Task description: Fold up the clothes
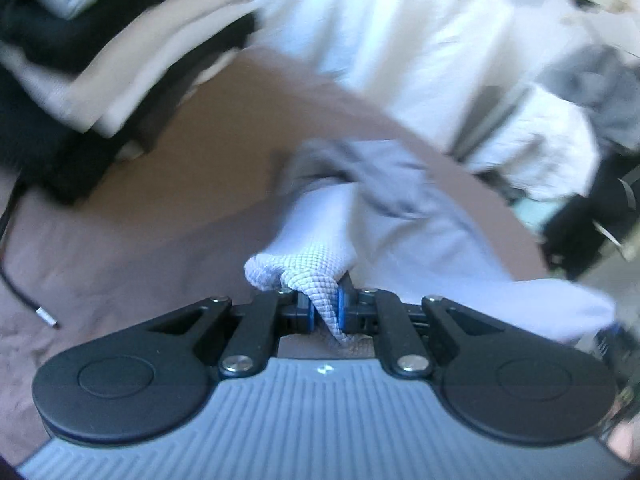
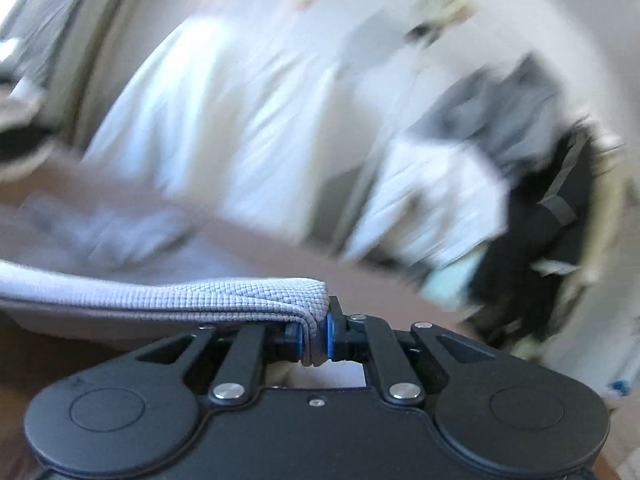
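Observation:
A light grey knitted garment (image 1: 320, 220) lies stretched over a brown bed surface (image 1: 160, 208). My left gripper (image 1: 325, 312) is shut on a bunched corner of it. My right gripper (image 2: 316, 338) is shut on another folded edge of the same garment (image 2: 200, 296), which runs off to the left. Both views are blurred by motion. The far part of the garment is crumpled and darker grey.
A stack of folded black, beige and white clothes (image 1: 80, 60) sits at the left. White bedding (image 1: 400, 40) lies behind. A pile of grey and black clothes (image 2: 520, 160) is at the right. A black cable (image 1: 24, 288) lies on the bed.

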The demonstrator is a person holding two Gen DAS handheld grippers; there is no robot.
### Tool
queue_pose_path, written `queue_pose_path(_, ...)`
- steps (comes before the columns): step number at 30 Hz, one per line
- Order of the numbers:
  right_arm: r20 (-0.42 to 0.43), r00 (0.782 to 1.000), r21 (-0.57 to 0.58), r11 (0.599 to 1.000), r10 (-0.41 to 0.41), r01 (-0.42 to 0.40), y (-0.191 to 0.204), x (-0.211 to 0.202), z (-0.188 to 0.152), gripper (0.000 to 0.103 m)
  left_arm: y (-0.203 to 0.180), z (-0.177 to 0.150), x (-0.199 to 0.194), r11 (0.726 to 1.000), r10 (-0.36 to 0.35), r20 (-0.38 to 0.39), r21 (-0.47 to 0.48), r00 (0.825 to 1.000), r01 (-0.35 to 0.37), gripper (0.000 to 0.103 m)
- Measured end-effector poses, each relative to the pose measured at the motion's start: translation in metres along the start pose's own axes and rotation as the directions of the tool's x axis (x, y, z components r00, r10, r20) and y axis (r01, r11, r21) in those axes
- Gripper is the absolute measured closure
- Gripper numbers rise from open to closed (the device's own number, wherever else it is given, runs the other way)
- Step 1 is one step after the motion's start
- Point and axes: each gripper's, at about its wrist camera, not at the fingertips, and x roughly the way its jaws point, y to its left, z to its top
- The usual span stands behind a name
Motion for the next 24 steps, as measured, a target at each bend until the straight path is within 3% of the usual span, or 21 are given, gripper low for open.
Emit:
queue_pose_path(3, 0.077, 0.99, -0.168, 0.977, -0.119, 0.13, -0.027, -0.045, 0.015, 0.093, -0.034, -0.014, -0.011, 0.997, -0.02, -0.03, 0.074, 0.999, 0.022, 0.094)
queue_pose_path(5, 0.016, 0.992, -0.259, 0.958, -0.126, 0.126, -0.039, -0.067, 0.0, 0.093, -0.048, -0.033, -0.001, 0.991, 0.031, -0.113, 0.132, 0.993, -0.016, 0.094)
queue_pose_path(7, -0.127, 0.986, -0.315, 0.947, -0.112, 0.067, -0.044, -0.082, -0.035, 0.093, -0.062, -0.052, 0.01, 0.98, 0.086, -0.191, 0.193, 0.978, -0.049, 0.094)
queue_pose_path(8, -0.244, 0.966, -0.34, 0.94, -0.09, 0.002, -0.043, -0.085, -0.058, 0.093, -0.068, -0.063, 0.016, 0.972, 0.122, -0.227, 0.227, 0.966, -0.069, 0.093)
queue_pose_path(10, -0.464, 0.885, -0.347, 0.926, -0.031, -0.149, -0.034, -0.081, -0.107, 0.091, -0.072, -0.095, 0.034, 0.941, 0.234, -0.278, 0.304, 0.932, -0.146, 0.094)
queue_pose_path(13, -0.613, 0.788, -0.227, 0.939, 0.066, -0.256, -0.024, -0.079, -0.151, 0.091, -0.08, -0.12, 0.048, 0.903, 0.322, -0.286, 0.379, 0.903, -0.202, 0.094)
queue_pose_path(15, -0.626, 0.767, -0.15, 0.944, 0.14, -0.295, -0.022, -0.078, -0.153, 0.091, -0.085, -0.131, 0.054, 0.878, 0.364, -0.279, 0.421, 0.889, -0.228, 0.094)
queue_pose_path(17, -0.618, 0.759, -0.099, 0.938, 0.204, -0.333, -0.025, -0.081, -0.142, 0.09, -0.093, -0.132, 0.049, 0.864, 0.371, -0.257, 0.447, 0.892, -0.23, 0.093)
queue_pose_path(20, -0.588, 0.737, 0.027, 0.92, 0.332, -0.392, -0.03, -0.087, -0.121, 0.081, -0.104, -0.132, 0.041, 0.842, 0.38, -0.224, 0.485, 0.897, -0.235, 0.093)
queue_pose_path(24, -0.512, 0.72, 0.223, 0.882, 0.468, -0.415, -0.045, -0.094, -0.092, 0.049, -0.113, -0.134, 0.034, 0.82, 0.385, -0.198, 0.521, 0.901, -0.236, 0.093)
